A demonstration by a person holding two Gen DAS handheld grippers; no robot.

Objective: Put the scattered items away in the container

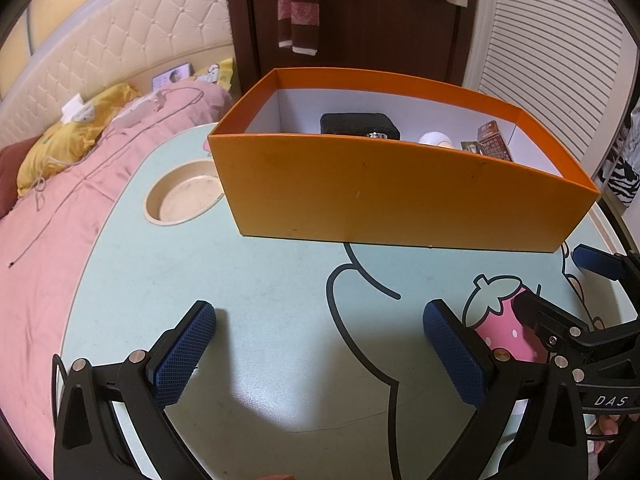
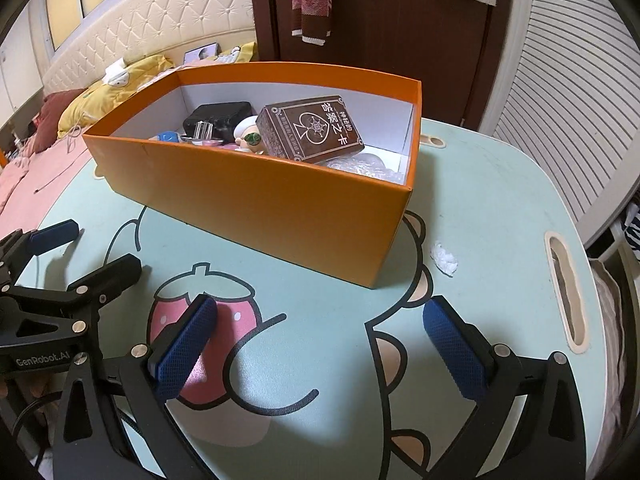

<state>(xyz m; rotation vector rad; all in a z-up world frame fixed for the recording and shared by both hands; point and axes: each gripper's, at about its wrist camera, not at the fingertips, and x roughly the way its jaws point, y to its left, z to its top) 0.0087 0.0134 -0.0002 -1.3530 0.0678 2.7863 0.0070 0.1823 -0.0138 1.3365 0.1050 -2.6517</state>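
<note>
Both black two-finger grippers with blue textured pads spread wide and released, nothing between the pads: left gripper [image 1: 320,354] over bare pale-green tabletop near the near edge, right gripper [image 2: 320,344] over the printed pink strawberry and cartoon outline, also toward the near edge. White lettering "DAS" readable on the right gripper's body in the left wrist view; "GenRobot.AI" readable on the left gripper's body in the right wrist view.

Open rectangular orange cardboard box with white inside [image 2: 256,208] standing toward the far side of the round-cornered pale-green table with cartoon print [image 2: 492,208], its long wall facing the grippers. Inside the box: brown card-deck box with a spade emblem and white Chinese characters [image 2: 310,132], tilted and leaning toward the box's right end; black rectangular case [image 2: 220,118] at the far left part; small white round figure with green eyes [image 2: 250,132] between those two; small blue object [image 2: 168,137] by the near wall; crinkled clear plastic [image 2: 360,166] at the right end.

Crumpled white scrap of tissue [image 2: 443,258] lying on the table just right of the box's near right corner, outside the box. Round beige recessed cup holder [image 1: 182,194] at the table's left edge, just beside the box's left end. Beige slot handle [image 2: 568,292] along the table's right edge.
</note>
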